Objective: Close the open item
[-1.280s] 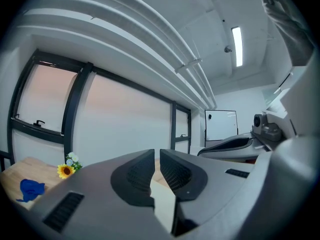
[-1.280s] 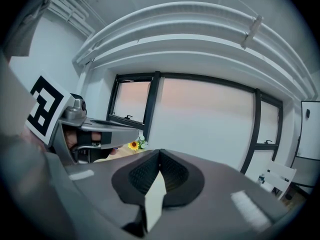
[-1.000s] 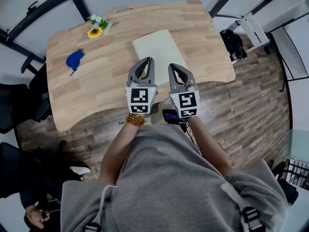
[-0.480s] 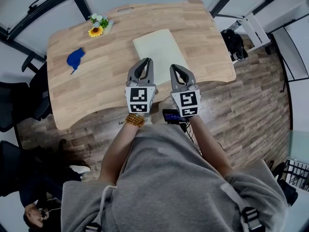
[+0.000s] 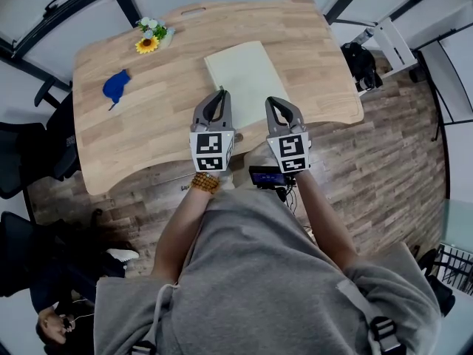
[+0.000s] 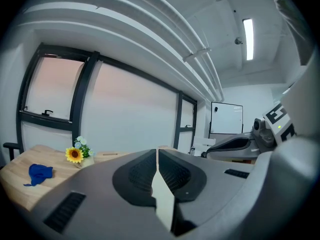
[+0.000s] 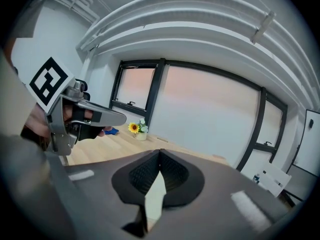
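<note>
Wooden table (image 5: 133, 124), pale notebook (image 5: 247, 69) lying flat mid-table just beyond both grippers; left gripper (image 5: 219, 95) and right gripper (image 5: 270, 102) side by side, jaws together, empty; blue cloth (image 5: 115, 86), sunflower (image 5: 146, 46) far left

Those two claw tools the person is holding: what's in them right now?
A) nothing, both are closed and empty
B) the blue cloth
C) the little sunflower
A: the left gripper and right gripper have jaws pressed together on nothing; blue cloth and sunflower sit on the table.
</note>
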### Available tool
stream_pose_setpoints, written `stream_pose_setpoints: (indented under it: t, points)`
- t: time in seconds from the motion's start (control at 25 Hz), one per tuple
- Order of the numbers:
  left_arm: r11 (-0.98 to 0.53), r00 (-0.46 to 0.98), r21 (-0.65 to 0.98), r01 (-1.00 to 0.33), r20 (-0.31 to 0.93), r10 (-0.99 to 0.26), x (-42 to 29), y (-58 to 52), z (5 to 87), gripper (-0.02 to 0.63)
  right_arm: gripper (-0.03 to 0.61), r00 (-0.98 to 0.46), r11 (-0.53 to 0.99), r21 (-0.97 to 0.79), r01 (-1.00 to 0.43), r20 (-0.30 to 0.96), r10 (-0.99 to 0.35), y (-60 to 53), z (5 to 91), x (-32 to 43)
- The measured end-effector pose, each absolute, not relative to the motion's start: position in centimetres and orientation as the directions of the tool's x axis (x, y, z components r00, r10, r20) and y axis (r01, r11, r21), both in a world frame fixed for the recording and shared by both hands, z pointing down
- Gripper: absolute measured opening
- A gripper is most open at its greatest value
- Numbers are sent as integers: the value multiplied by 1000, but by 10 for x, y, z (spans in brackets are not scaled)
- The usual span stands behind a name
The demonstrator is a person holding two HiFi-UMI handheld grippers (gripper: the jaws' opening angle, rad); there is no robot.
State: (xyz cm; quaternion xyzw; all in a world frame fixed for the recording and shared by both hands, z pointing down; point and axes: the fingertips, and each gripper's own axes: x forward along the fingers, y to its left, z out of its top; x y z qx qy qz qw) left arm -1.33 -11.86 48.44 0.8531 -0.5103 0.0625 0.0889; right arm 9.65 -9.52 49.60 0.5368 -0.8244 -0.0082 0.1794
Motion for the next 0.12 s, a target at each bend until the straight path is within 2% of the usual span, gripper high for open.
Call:
stream_pose_setpoints:
  t: [0.12]
  points:
    - [-458,468,98,-883,222,-855,-13,-119,494,21,11,-367,441,223,-869,306,-878,-98,504,100]
